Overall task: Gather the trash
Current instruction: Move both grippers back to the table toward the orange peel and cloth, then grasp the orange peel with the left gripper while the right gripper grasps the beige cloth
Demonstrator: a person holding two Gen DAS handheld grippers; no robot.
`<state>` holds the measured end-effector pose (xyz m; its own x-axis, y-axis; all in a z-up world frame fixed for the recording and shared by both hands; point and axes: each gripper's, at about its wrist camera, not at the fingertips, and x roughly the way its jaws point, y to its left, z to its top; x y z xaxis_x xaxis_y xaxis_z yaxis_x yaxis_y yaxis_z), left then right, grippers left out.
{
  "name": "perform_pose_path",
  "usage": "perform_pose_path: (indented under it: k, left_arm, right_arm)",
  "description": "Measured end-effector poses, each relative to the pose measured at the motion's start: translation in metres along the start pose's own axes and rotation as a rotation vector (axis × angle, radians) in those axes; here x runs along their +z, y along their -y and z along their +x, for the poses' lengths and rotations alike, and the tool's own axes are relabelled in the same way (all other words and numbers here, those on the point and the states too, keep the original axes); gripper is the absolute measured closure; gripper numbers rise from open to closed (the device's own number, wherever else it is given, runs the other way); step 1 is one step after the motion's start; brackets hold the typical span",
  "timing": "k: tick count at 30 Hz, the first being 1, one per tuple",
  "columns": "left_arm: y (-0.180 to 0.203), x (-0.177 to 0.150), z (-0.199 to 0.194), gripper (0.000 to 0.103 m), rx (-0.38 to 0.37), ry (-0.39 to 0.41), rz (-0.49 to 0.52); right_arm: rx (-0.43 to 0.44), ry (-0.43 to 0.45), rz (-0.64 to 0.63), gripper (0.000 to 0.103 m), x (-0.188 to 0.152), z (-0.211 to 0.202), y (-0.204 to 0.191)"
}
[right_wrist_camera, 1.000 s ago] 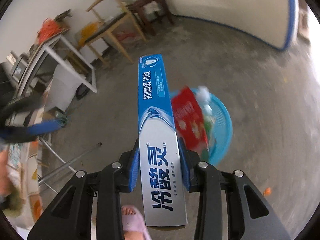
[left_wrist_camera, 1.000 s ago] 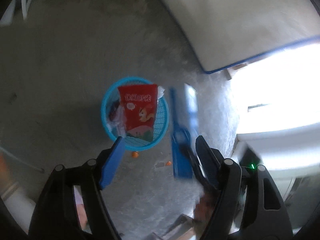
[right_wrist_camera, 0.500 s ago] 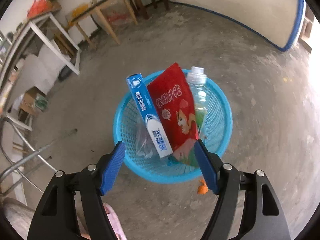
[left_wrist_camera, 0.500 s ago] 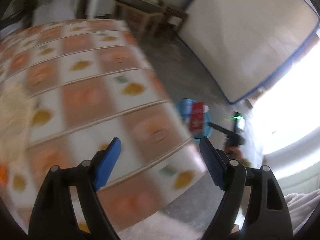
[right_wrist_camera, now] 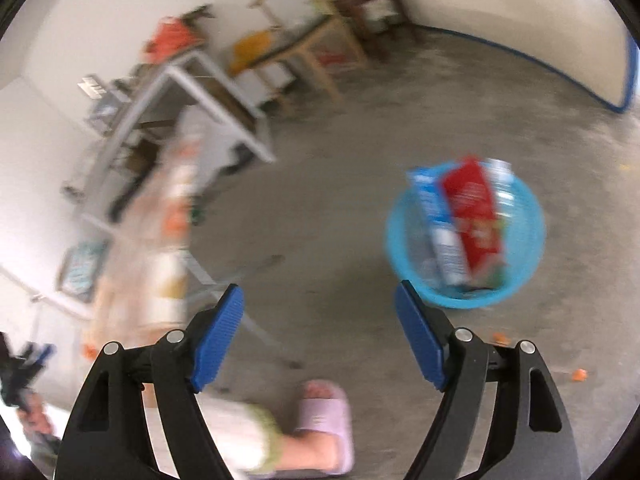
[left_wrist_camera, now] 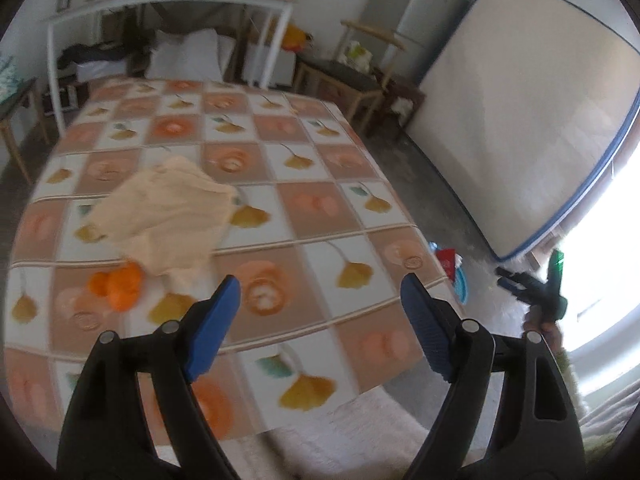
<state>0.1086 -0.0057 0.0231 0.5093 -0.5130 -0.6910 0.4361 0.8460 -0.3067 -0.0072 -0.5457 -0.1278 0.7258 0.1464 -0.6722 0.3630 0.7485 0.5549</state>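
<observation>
Trash-wise it looks mostly sorted: the round blue plastic mesh basket (right_wrist_camera: 466, 236) on the concrete floor already has a blue-and-white toothpaste box (right_wrist_camera: 436, 232), a red snack pouch (right_wrist_camera: 474, 220) and a clear plastic bottle (right_wrist_camera: 502, 188) standing in it. What's left, as far as I can tell, is the orange peel pieces (left_wrist_camera: 118, 284) sitting on the table with the checked leaf-print cloth (left_wrist_camera: 328, 208), right at the edge of a crumpled pale-yellow rag (left_wrist_camera: 168, 216). A few small orange scraps (right_wrist_camera: 578, 375) are lying on the floor near the basket too, so those probably count. Not sure whether the rag is trash or not.

Left gripper (left_wrist_camera: 320, 312) is spread wide with nothing between the blue pads, held low over the near edge of the table and pointing across it, peel off to its left. My guess is that's the next grab.

Right gripper (right_wrist_camera: 318, 320) is also wide and holding nothing, aimed down at the floor with the basket up and to its right, well apart from the fingers. That view is pretty blurry. You can see the person's foot in a pink slipper (right_wrist_camera: 322, 420) at the bottom.
</observation>
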Motion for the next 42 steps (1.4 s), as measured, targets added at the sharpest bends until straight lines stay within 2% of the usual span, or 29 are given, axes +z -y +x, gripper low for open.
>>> perform_pose_path:
  k: [6,11,17,22,25,28,31,37,40,42]
  left_arm:
    - [-0.032,-0.023,-0.028,0.024,0.051,0.064,-0.061]
    - [-0.060,-0.047,-0.048,0.023,0.077,0.126,-0.120]
    - [-0.093,-0.067,-0.053,0.023,0.107,0.186,-0.191]
    - [-0.118,-0.068,-0.048,0.025,0.042,0.224,-0.241]
    - [-0.131,-0.059,-0.036,0.028,0.046,0.206,-0.249]
    - [-0.141,-0.047,-0.016,0.032,0.108,0.156,-0.245]
    - [-0.148,-0.038,0.003,0.036,0.191,0.116,-0.203]
    - [-0.155,-0.026,0.035,0.036,0.229,0.066,-0.136]
    - [-0.154,-0.025,0.045,0.044,0.259,0.044,-0.092]
    - [-0.150,-0.027,0.049,0.054,0.296,0.035,-0.059]
  right_arm:
    - [0.149,-0.035,-0.188,0.027,0.009,-0.002,-0.120]
    - [0.232,-0.136,-0.391,0.022,-0.008,0.023,-0.232]
    - [0.247,-0.308,-0.572,0.022,-0.050,0.074,-0.342]
    - [0.208,-0.374,-0.720,0.022,-0.073,0.122,-0.415]
    - [0.188,-0.406,-0.766,0.022,-0.080,0.150,-0.443]
    - [0.149,-0.420,-0.819,0.022,-0.085,0.174,-0.465]
    - [0.146,-0.446,-0.815,0.022,-0.085,0.190,-0.473]
    - [0.158,-0.476,-0.782,0.022,-0.088,0.209,-0.468]
    - [0.151,-0.488,-0.760,0.022,-0.088,0.214,-0.456]
    - [0.151,-0.488,-0.744,0.022,-0.086,0.215,-0.449]
